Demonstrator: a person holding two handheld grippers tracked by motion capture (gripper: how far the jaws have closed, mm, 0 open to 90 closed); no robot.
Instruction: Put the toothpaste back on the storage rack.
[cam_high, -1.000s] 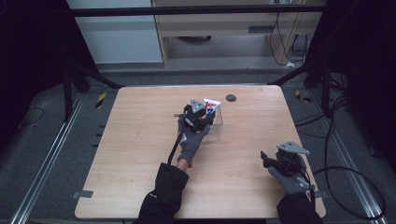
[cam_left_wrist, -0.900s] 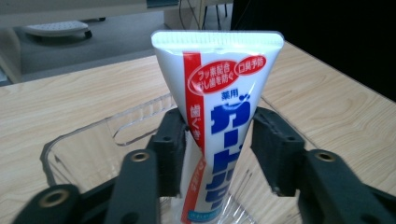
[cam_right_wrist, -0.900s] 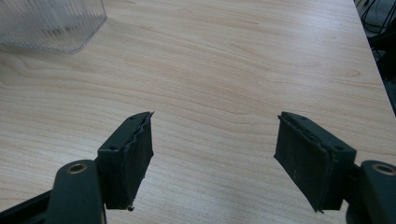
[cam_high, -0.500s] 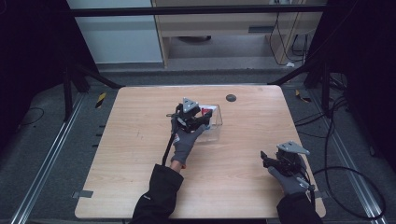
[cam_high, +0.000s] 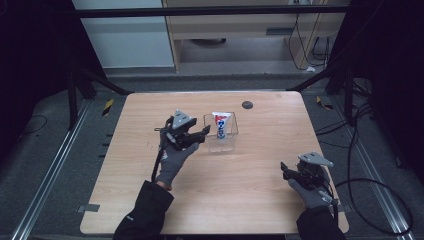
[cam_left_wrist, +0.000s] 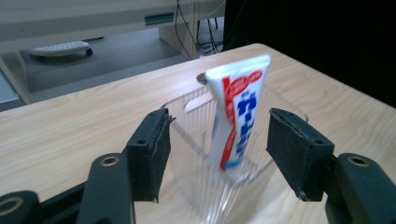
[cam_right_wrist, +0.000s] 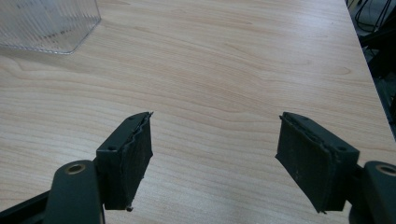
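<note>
Light wooden table (cam_high: 250, 200) with rounded corners on grey floor, grain plain in right gripper view (cam_right_wrist: 233, 70). Small dark round disc (cam_high: 247, 105) lies near table's far edge. Behind: pale cabinet (cam_high: 130, 40) at left, beige desk unit (cam_high: 240, 22) beside it, flat white object (cam_left_wrist: 58, 47) on floor beneath. Black bar (cam_high: 210, 11) crosses top. Cables (cam_high: 310, 50) hang at far right. Yellow-black striped tape (cam_high: 107, 107) off table's far left corner; metal rail (cam_high: 50, 175) runs along left; grey tape patch (cam_high: 85, 208) near front left corner
</note>
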